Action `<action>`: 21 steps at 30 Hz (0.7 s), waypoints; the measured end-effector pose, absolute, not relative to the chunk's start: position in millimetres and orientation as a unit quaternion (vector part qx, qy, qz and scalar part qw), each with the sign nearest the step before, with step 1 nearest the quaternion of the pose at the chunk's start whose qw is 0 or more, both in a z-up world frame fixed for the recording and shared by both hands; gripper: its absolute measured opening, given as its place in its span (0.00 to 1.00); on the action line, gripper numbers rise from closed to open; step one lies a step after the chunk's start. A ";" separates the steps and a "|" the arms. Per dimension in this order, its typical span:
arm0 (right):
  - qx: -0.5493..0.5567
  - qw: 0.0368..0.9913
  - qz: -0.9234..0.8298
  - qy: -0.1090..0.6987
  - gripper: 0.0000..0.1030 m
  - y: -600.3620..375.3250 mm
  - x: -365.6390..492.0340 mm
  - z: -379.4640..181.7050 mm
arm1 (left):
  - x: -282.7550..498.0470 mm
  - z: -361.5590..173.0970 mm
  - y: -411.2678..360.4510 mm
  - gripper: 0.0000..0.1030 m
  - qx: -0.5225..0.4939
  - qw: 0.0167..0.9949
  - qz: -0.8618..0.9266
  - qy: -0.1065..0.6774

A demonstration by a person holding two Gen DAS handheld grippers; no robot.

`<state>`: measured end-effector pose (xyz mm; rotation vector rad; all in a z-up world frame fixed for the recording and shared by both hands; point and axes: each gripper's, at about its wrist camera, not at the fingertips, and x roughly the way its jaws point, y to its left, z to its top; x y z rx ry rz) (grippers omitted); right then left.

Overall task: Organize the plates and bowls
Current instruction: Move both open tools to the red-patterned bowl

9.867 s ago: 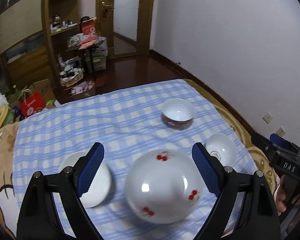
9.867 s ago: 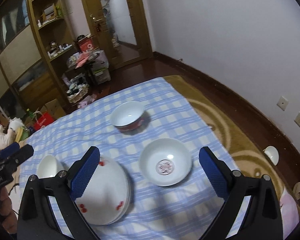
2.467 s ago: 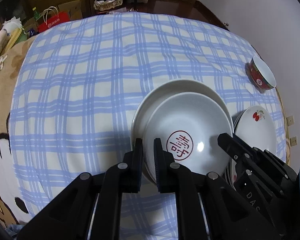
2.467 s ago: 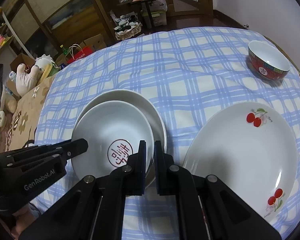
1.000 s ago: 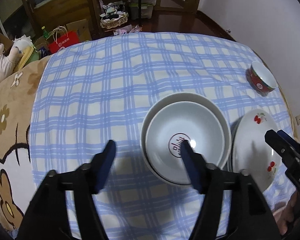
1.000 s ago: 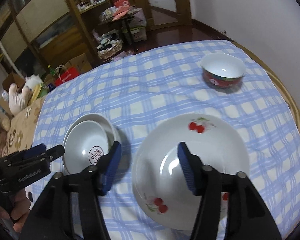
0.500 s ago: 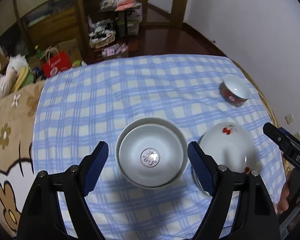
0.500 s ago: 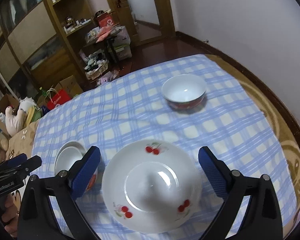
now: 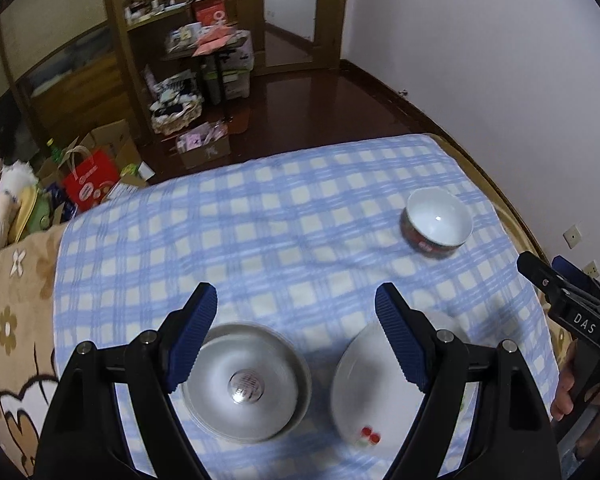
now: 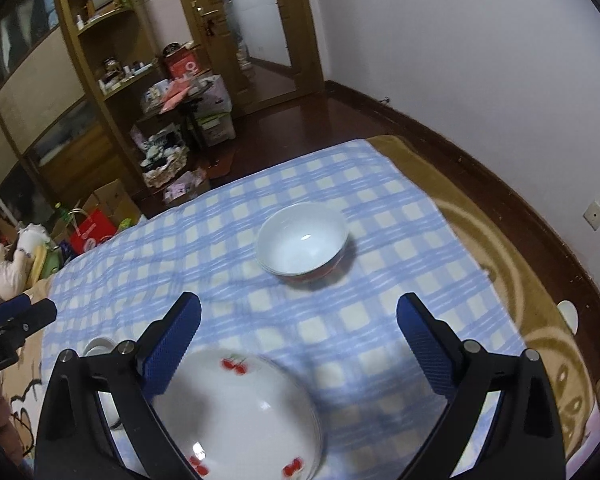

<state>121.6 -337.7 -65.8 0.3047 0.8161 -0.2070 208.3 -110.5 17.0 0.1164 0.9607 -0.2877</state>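
Note:
Two nested white bowls with a red mark inside sit on the blue checked cloth, below my open, empty left gripper. A white cherry plate lies to their right; in the right wrist view it sits under my open, empty right gripper. A red-sided bowl stands at the far right, and it shows ahead in the right wrist view. The nested bowls are mostly hidden there behind the left finger.
The table's brown rim runs close to the white wall on the right. Shelves and boxes stand on the floor beyond the far edge. A flowered blanket lies on the left. The other gripper shows at right.
Both grippers have risen and tilted up, away from the dishes. The nested bowls and the cherry plate now sit lower in view. Both stay open.

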 end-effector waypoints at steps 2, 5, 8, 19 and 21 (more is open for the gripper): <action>0.145 0.899 -0.108 0.398 0.99 -348.8 130.4 -68.8 | 218.0 13.9 -124.6 0.78 0.052 0.873 -0.146 0.462; 0.147 0.896 -0.123 0.401 0.99 -365.7 144.3 -76.4 | 232.4 4.8 -146.1 0.78 0.042 0.871 -0.156 0.463; 0.158 0.890 -0.134 0.406 0.99 -380.1 155.6 -87.4 | 249.4 -10.1 -170.9 0.78 0.047 0.864 -0.165 0.473; 0.180 0.876 -0.134 0.428 0.99 -406.2 196.7 -121.9 | 297.2 -47.8 -230.4 0.78 0.073 0.850 -0.191 0.486; 0.177 0.874 -0.135 0.431 0.99 -408.6 204.0 -125.6 | 307.7 -55.0 -238.9 0.78 0.070 0.847 -0.192 0.491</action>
